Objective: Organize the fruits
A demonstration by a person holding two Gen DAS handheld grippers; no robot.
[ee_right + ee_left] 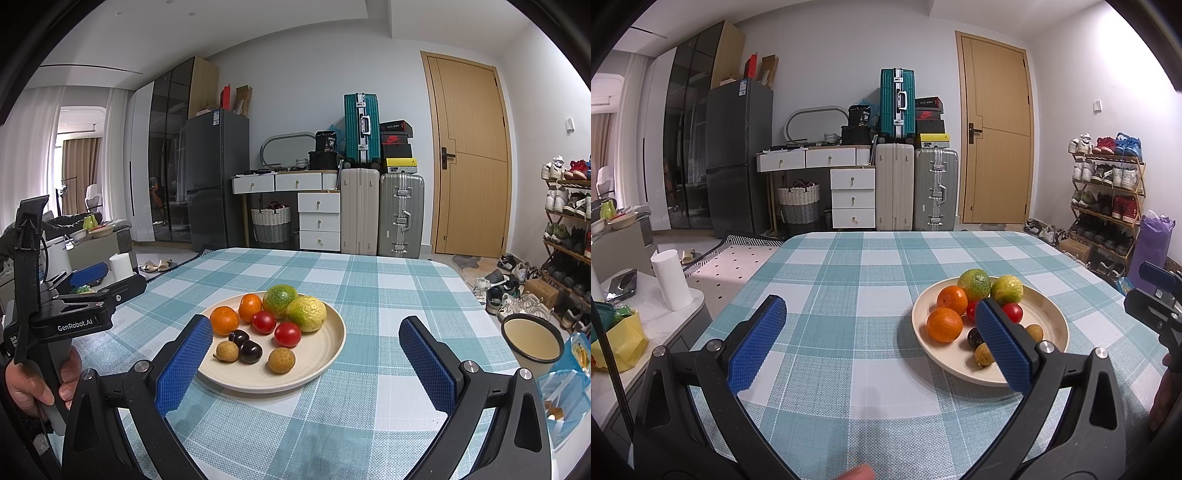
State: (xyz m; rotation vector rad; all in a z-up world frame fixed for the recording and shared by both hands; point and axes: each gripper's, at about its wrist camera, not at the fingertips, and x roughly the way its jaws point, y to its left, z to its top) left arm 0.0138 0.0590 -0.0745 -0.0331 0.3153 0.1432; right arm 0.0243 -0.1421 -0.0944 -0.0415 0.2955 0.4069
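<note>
Checked blue-and-white cloth covers the counter (369,288), with suitcases, a white set of drawers, a grey fridge and a wooden door along the far wall, and a loaded shoe rack (1108,195) off to the right.

On the cloth sits a cream plate (325,354) carrying all the fruit: two oranges (224,320) on the left side, two green-yellow citrus fruits (306,314) at the back, two red tomatoes (287,334) in the middle, two dark plums (250,351) touching each other, and two small tan longans (282,360) toward the front rim. A cream bowl with a dark rim (532,341) stands apart from the plate, near the counter's right edge.

The left gripper (879,343) hovers above the cloth to the left of the plate, held from below by a hand (40,384) wrapped round its handle. Its blue-padded fingers (757,343) are spread wide with nothing between them but bare cloth; from its own camera the right-side finger stands in front of the plate and hides part of the fruit, though I cannot tell if it touches the rim.

The right gripper (306,369) is held low in front of the plate. Its fingers (428,365) are likewise spread wide and grip nothing; the left-side one overlaps the plate's near-left rim in view, while the other is over open cloth between plate and bowl.
</note>
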